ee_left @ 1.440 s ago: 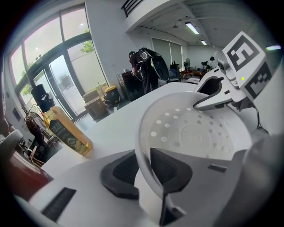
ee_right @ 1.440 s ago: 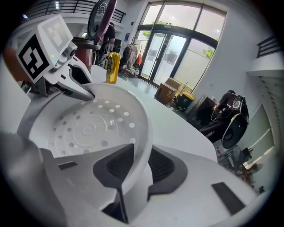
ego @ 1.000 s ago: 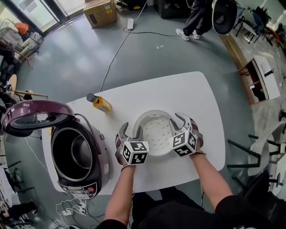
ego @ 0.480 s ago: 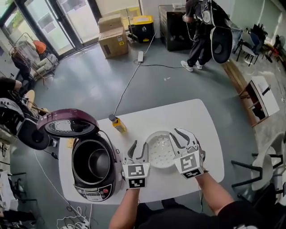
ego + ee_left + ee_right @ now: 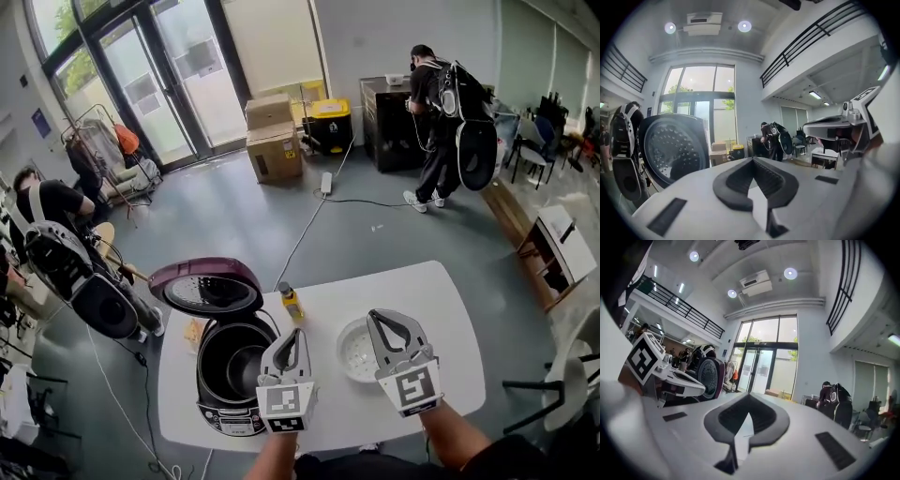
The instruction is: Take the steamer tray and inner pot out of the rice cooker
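**Both grippers shut and empty; tray out, pot still in the cooker**

The left gripper (image 5: 292, 334) has its jaws tip to tip. They have just been closing, and nothing is between them. Its own view looks out level across the room, with only the upright lid (image 5: 672, 150) close by at the left. The right gripper (image 5: 377, 317) is in the same state: its jaws have just closed on nothing, and it too points out into the room and not down at the worktop (image 5: 450, 309). In the head view both grippers appear raised clear of the worktop, side by side and touching nothing.

The white tray (image 5: 353, 355) lies flat on the worktop, partly hidden behind the right gripper. That half of the task reads as done. The pot (image 5: 231, 365) sits inside the cooker (image 5: 217, 412) at the left end of the worktop, its round mouth facing up under the open lid. A small yellow bottle (image 5: 292, 303) stands just beyond the cooker, between it and the tray.

The relation that governs the next move is this. The pot lies below and to the left of both grippers, and the left gripper is the nearer; in the head view it overlaps the cooker's right edge. The right gripper is over the tray and would have to cross toward the cooker. The pot is round and has no long axis, so the rim is the likely place to grip. Taking it probably calls for the jaws to open, tip downward and descend at opposite sides of the rim. The lid stands close behind the far side.
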Demonstrator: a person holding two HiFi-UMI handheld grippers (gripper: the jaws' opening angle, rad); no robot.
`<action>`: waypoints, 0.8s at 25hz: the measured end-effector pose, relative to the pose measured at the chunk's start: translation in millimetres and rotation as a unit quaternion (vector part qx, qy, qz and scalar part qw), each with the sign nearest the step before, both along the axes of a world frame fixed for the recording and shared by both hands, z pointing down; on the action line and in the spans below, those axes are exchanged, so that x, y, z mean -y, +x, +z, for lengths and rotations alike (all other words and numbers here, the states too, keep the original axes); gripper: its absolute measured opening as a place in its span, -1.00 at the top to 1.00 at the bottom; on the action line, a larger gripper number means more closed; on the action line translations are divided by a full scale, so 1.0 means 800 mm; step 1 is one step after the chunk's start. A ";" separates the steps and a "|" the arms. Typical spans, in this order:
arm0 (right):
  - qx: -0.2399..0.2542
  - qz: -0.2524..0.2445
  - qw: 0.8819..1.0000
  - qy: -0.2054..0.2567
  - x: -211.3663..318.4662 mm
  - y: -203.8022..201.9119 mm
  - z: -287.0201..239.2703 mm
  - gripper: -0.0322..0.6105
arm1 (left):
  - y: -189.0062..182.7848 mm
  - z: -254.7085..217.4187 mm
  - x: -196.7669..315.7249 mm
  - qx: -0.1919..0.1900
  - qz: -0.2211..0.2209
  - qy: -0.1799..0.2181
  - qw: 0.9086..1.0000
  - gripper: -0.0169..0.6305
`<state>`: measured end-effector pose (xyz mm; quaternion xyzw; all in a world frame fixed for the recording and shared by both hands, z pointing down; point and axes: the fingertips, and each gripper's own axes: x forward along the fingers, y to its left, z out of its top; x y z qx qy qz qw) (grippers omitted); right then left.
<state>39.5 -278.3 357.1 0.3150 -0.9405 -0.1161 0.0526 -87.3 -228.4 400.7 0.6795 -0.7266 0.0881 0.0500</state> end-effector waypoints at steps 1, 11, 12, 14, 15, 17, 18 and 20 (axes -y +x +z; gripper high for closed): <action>0.011 -0.005 1.000 -0.006 -0.007 -0.006 -0.004 0.90 | -0.005 -0.008 -0.008 -0.001 0.002 0.008 1.000 0.95; 0.079 -0.031 0.995 -0.056 -0.070 -0.063 -0.028 0.90 | -0.060 -0.047 -0.089 0.005 0.002 0.037 0.999 0.95; 0.077 -0.036 0.995 -0.054 -0.077 -0.073 -0.030 0.90 | -0.069 -0.048 -0.094 0.006 -0.001 0.035 0.999 0.95; 0.076 -0.047 0.995 -0.049 -0.088 -0.090 -0.032 0.90 | -0.084 -0.049 -0.102 0.004 -0.006 0.036 0.999 0.95; 0.075 -0.050 0.995 -0.048 -0.093 -0.098 -0.033 0.90 | -0.091 -0.048 -0.106 0.003 -0.009 0.038 0.999 0.95; 0.073 -0.055 0.995 -0.048 -0.101 -0.111 -0.035 0.90 | -0.103 -0.046 -0.114 0.001 -0.014 0.038 0.999 0.95; 0.074 -0.060 0.994 -0.046 -0.105 -0.117 -0.035 0.90 | -0.108 -0.046 -0.118 0.000 -0.016 0.038 0.999 0.95; 0.078 -0.070 0.994 -0.041 -0.112 -0.129 -0.036 0.90 | -0.118 -0.046 -0.126 -0.004 -0.020 0.036 0.999 0.95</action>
